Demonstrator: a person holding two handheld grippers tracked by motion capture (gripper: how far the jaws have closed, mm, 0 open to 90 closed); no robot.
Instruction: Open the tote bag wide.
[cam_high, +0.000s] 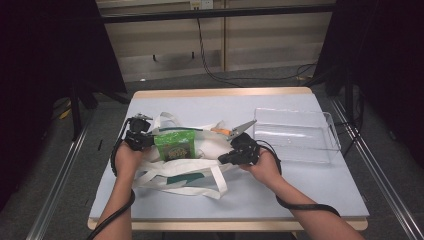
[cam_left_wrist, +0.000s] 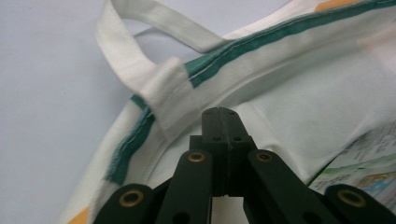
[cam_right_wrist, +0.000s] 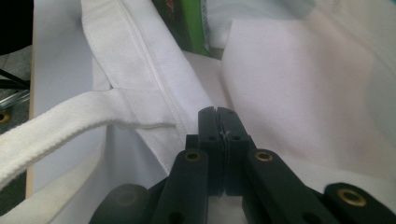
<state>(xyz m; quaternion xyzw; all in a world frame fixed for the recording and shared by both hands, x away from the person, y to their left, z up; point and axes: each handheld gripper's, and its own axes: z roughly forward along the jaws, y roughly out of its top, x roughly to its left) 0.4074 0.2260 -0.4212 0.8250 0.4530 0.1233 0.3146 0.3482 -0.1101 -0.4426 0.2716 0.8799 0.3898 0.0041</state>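
**Position of parts**

- Tote bag (cam_high: 210, 149): flat on the bench (cam_high: 280, 192), centre of the high view, long axis running left to right, mouth gaping toward the upper edge of the frame.
- Green snack packet (cam_high: 174, 145): upright in the mouth of the bag, left of centre, partly inside.
- Clear tray (cam_high: 292, 111): right half of the bench, well apart from the bag, empty as far as can be seen.

**State of tools**

- Left hand-held gripper (cam_high: 146, 139): at the left end of the bag, just beside the packet. Jaws pressed together. In the left gripper view, tips over the white lining, just inside the green trim (cam_left_wrist: 261, 44) and the sewn root of a strap (cam_left_wrist: 126, 46). Cannot tell whether cloth is pinched between the pads.
- Right hand-held gripper (cam_high: 223, 159): at the right end of the bag, on the near rim. Jaws likewise together. In the right gripper view, tips against the folded hem; pinched cloth again not confirmable.

**Governing relation**

- One tool at each end of the long axis, packet between them, nearer the left one.
- From the left tool: packet to the right in the high view, touching or nearly so.
- From the right tool: packet to the left, across the open lining.

**Judgement**

- Probably spreading the mouth to seat or withdraw the packet.
- For a grip on the packet, use the left side; open the jaws first.
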